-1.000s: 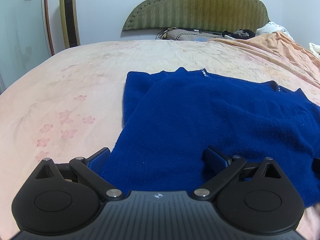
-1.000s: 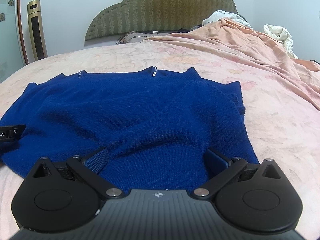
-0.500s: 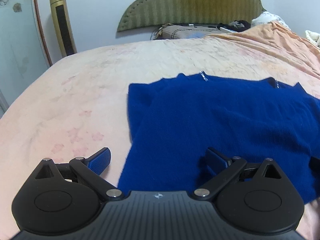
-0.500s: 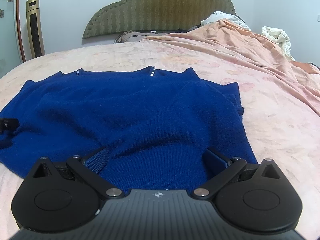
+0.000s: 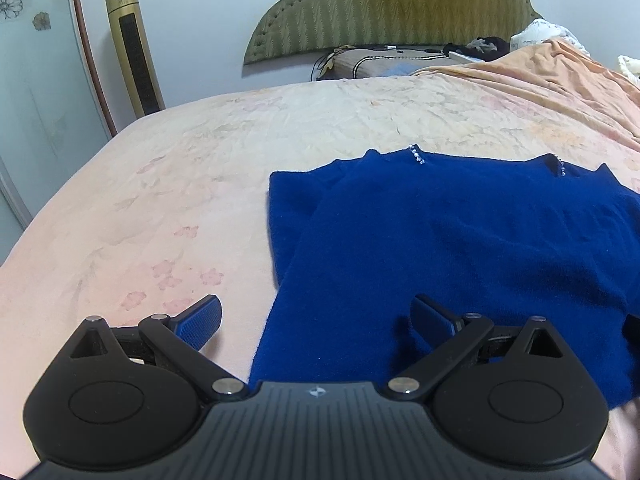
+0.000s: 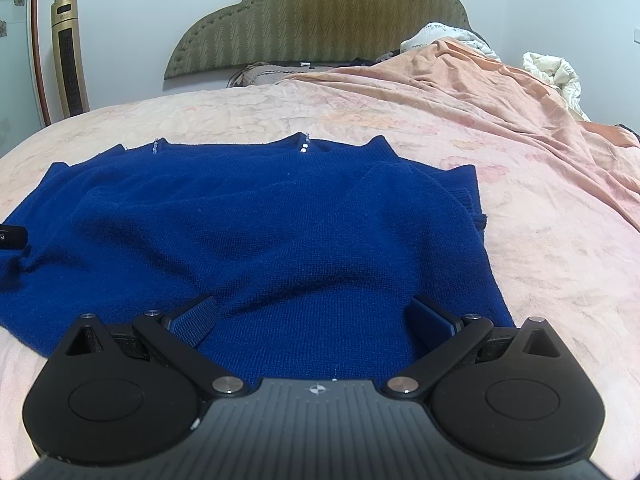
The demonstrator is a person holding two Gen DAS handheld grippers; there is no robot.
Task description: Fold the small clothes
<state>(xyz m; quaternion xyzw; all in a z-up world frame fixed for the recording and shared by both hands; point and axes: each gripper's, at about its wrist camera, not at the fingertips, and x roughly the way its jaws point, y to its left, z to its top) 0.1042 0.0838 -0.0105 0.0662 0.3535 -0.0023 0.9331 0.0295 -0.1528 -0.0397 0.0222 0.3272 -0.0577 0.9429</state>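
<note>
Two grippers wide apart | blue sweater (image 6: 256, 232) flat, neckline toward headboard (image 6: 320, 24)

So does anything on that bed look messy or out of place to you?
Nothing is spilled or damaged. The blue sweater lies spread on the bed sheet, a little rumpled, with both sleeves already folded in over the body. Both the left gripper and right gripper are open and hold nothing.
</note>
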